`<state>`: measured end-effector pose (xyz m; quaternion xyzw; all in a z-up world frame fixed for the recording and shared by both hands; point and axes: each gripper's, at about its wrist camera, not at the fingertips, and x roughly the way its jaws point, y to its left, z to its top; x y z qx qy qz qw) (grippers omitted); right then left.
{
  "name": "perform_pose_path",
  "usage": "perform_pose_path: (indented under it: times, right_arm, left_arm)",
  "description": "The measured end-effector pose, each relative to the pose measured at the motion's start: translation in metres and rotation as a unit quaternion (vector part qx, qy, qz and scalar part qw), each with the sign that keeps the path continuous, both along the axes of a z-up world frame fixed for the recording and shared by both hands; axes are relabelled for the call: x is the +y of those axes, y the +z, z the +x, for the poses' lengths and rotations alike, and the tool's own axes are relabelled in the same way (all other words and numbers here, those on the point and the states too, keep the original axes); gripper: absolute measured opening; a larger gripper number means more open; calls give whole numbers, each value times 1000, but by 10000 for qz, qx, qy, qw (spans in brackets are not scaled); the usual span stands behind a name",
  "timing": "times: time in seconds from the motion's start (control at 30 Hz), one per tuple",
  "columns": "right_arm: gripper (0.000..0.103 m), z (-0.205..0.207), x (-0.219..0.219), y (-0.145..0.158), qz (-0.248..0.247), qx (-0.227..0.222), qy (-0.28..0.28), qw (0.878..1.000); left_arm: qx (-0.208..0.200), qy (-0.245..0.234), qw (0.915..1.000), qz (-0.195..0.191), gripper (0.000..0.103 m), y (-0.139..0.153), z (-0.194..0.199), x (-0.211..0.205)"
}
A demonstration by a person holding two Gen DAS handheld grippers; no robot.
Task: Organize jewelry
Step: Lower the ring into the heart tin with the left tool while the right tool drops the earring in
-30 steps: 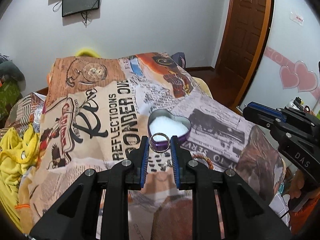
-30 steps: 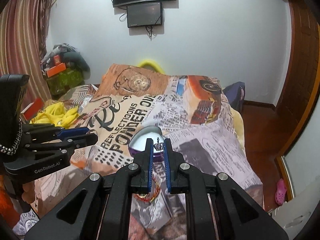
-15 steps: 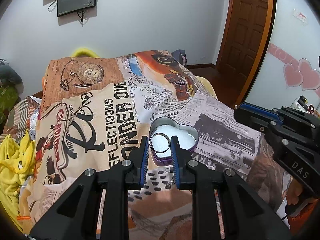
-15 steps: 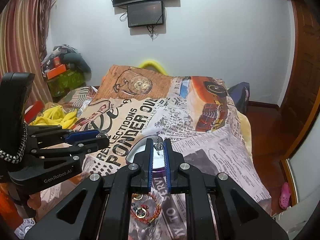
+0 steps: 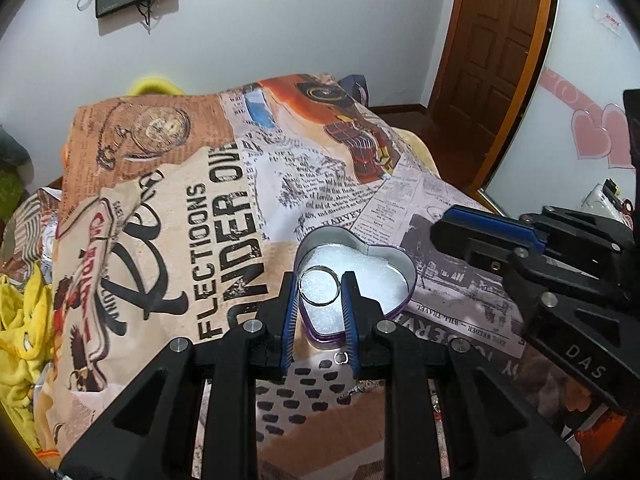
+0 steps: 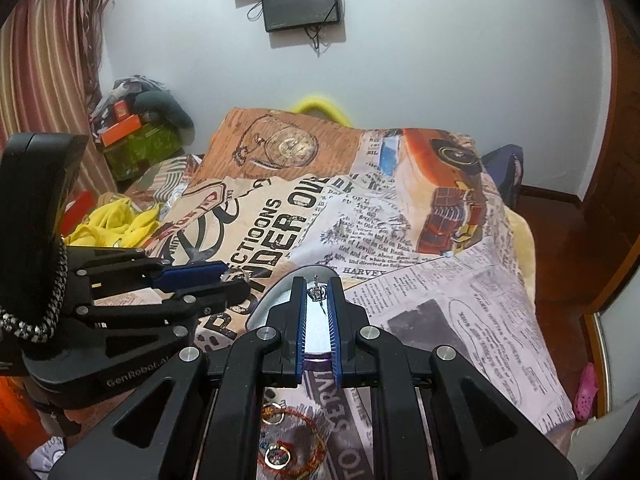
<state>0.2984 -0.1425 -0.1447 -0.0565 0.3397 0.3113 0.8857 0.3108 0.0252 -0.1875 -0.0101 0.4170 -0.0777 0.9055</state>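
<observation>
A heart-shaped purple tin (image 5: 394, 270) with white padding lies open on the printed bedspread. My left gripper (image 5: 319, 285) is shut on a plain silver ring (image 5: 319, 291) and holds it over the tin's left lobe. My right gripper (image 6: 317, 289) is shut on a small crown-shaped silver ring (image 6: 317, 292) above the tin (image 6: 280, 300). The right gripper also shows at the right of the left wrist view (image 5: 488, 236). The left gripper shows at the left of the right wrist view (image 6: 224, 280).
A red thread bracelet with gold charms (image 6: 288, 448) lies on the bedspread (image 5: 200, 216) below the right gripper. Small silver pieces (image 5: 342, 358) lie just in front of the tin. Yellow cloth (image 6: 116, 220) is heaped at the left. A wooden door (image 5: 496, 56) stands beyond the bed.
Both grippers have moved forward and down over the tin, each still holding its ring. The left ring is now above the white padding instead of in front of the tin.
</observation>
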Motion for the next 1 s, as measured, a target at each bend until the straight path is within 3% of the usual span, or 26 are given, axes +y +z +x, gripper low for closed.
perform_pose_path:
  times: [0.53, 1.0]
  right_arm:
    - [9, 34, 13, -42, -336, 801, 419, 9953]
    - [9, 38, 17, -53, -597, 925, 471, 9928]
  left_arm:
    - [568, -255, 9980, -128, 21, -33, 30, -4]
    - [623, -252, 9976, -190, 21, -35, 32, -4]
